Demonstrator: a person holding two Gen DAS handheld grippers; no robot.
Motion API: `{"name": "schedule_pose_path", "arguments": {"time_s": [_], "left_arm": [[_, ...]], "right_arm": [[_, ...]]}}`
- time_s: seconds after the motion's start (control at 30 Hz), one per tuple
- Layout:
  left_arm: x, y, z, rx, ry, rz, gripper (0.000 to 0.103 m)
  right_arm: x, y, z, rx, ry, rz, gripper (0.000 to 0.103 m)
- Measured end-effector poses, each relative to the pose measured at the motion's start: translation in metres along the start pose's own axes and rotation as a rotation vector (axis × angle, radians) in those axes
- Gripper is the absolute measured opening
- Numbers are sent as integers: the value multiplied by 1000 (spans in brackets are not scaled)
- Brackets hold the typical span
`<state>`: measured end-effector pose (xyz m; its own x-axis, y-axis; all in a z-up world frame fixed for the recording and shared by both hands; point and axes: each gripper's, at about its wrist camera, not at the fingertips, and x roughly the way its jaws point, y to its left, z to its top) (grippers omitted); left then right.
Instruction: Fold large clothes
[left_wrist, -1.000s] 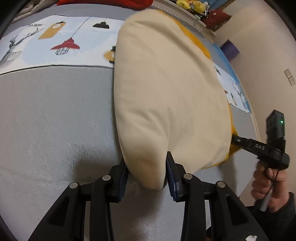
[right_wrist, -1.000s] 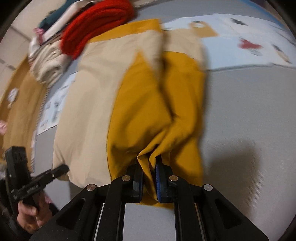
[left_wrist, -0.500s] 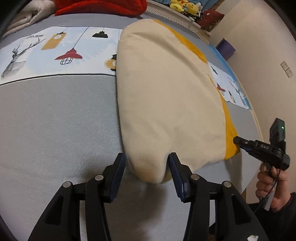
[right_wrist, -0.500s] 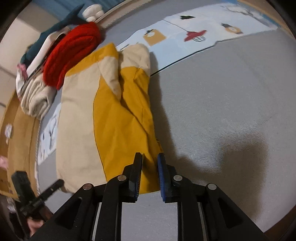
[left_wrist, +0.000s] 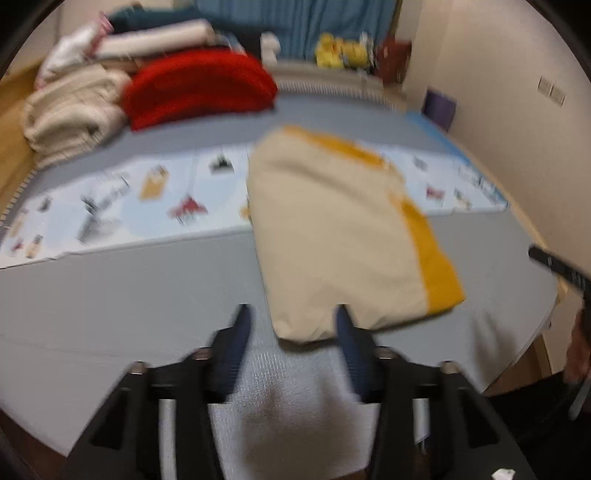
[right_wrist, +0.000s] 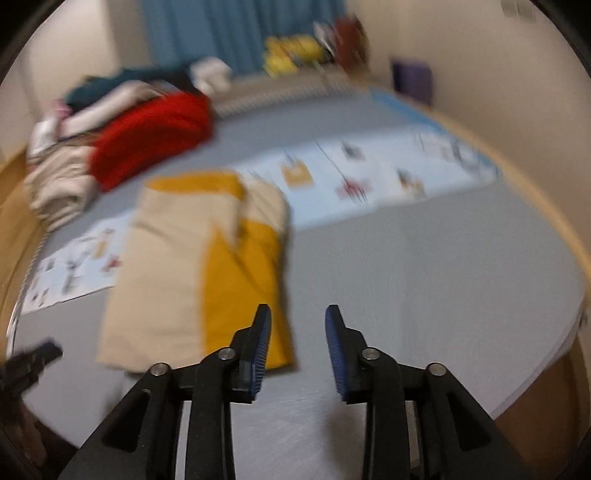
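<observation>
A folded cream and mustard-yellow garment (left_wrist: 343, 240) (right_wrist: 192, 266) lies flat on the grey bed (left_wrist: 110, 295). My left gripper (left_wrist: 291, 325) hangs above the garment's near cream corner, its jaws opening and apart from the cloth, nothing pressed between the pads. My right gripper (right_wrist: 297, 325) hovers just right of the garment's yellow edge, jaws opening with only bare grey bed between them. The right gripper's tip shows at the right rim of the left wrist view (left_wrist: 557, 267); the left gripper's tip shows at the lower left of the right wrist view (right_wrist: 33, 360). Both views are motion-blurred.
A pile of folded clothes, red (left_wrist: 195, 88) (right_wrist: 147, 136) and cream (left_wrist: 70, 110), sits at the far left of the bed. A light blue printed sheet (left_wrist: 110, 199) crosses the bed behind the garment. Walls stand to the right; yellow toys (left_wrist: 340, 50) line the far end.
Both grippers let go of the garment, opened and lifted back and up. The garment now lies flat on the bed, farther from both cameras.
</observation>
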<state>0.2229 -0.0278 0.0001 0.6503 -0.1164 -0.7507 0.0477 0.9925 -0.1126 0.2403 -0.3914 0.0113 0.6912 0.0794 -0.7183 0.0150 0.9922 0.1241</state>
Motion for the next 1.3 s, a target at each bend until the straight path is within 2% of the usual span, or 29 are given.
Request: {"name": "schedule_pose_path", "arguments": {"time_s": [0.03, 0.1, 0.2, 0.23, 0.37, 0.47, 0.57, 0.7, 0.87, 1.3], "left_arm": [[-11, -3, 0, -5, -23, 3, 64], [-44, -14, -8, -13, -73, 8, 71], [-73, -27, -24, -30, -116, 18, 89], [-78, -31, -30, -34, -123, 19, 93], [-86, -43, -59, -26, -149, 30, 95], [-74, -43, -74, -47, -117, 9, 95], [-67, -43, -74, -68, -98, 8, 95], [-60, -46, -74, -32, -96, 19, 95], [-49, -43, -76, -81, -52, 7, 95], [-42, -55, -78, -69, -54, 24, 95]], "right_arm": [[-23, 11, -7, -36, -51, 9, 46], [-52, 31, -20, -84, -109, 21, 64], [-88, 57, -44, -120, -151, 36, 70], [-97, 62, -52, -122, -152, 44, 71], [-121, 77, -82, -114, -129, 60, 74], [-118, 85, -94, -135, -95, 60, 74], [-113, 90, -96, -168, -97, 40, 74], [-97, 91, -93, -136, -67, 28, 74], [-86, 95, -87, -124, -55, 43, 74], [-67, 111, -93, -184, -29, 47, 74]]}}
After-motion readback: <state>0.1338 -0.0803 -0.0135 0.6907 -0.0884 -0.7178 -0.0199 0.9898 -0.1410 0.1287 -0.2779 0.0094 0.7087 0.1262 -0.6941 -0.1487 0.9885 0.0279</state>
